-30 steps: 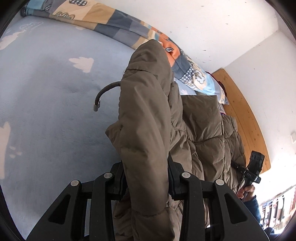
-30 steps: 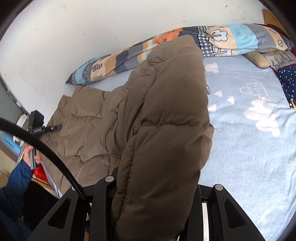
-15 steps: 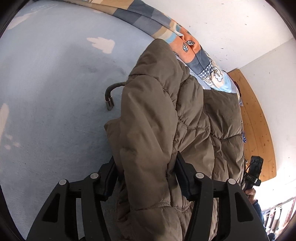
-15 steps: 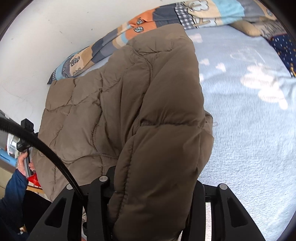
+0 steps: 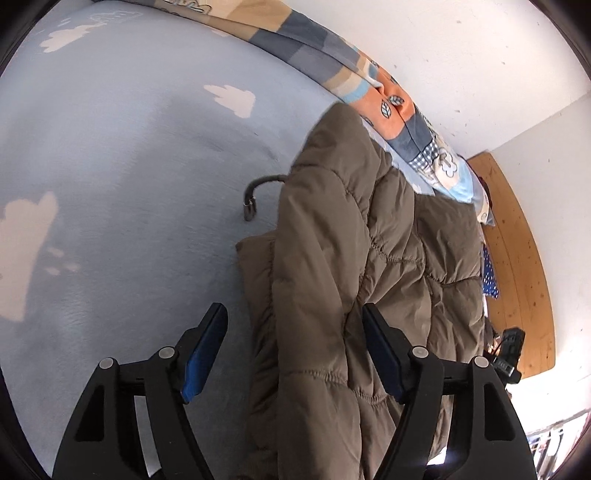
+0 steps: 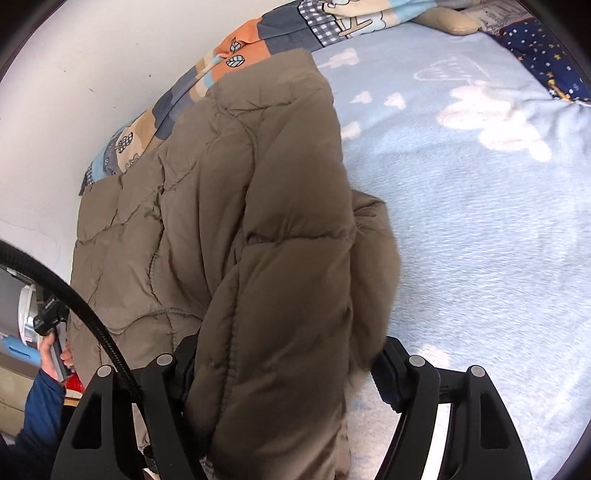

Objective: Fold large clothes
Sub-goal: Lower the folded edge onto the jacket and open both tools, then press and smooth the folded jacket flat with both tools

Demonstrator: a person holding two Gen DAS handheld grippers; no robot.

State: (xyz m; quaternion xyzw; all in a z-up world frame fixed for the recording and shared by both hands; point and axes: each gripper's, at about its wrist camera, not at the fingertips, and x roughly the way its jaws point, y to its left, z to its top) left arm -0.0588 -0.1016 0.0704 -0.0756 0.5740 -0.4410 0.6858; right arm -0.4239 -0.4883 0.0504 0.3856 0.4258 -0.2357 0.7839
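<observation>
**Both claws letting go of the folded jacket edge**

Left wrist view: left claw (image 5: 291, 354) jaws are opening. The taupe quilted puffer jacket (image 5: 332, 266) runs between them; the left blue pad (image 5: 201, 358) stands clear of the fabric, the right pad sits just beside it. No grip. The jacket lies on the pale blue fleece bed blanket with white cloud print (image 5: 129, 166), its folded ridge humped up. A dark curved cord with metal tip (image 5: 255, 195) pokes out beside the ridge.

Right wrist view: right claw (image 6: 284, 373) jaws are also opening, with a thick folded jacket panel between them; contact on the left side is hidden by fabric. Patchwork quilt (image 6: 258, 33) lies along the white wall.

To do this well: open fully, then back out straight along the fingers so the slick, lofty shell doesn't drag and undo the fold.
</observation>
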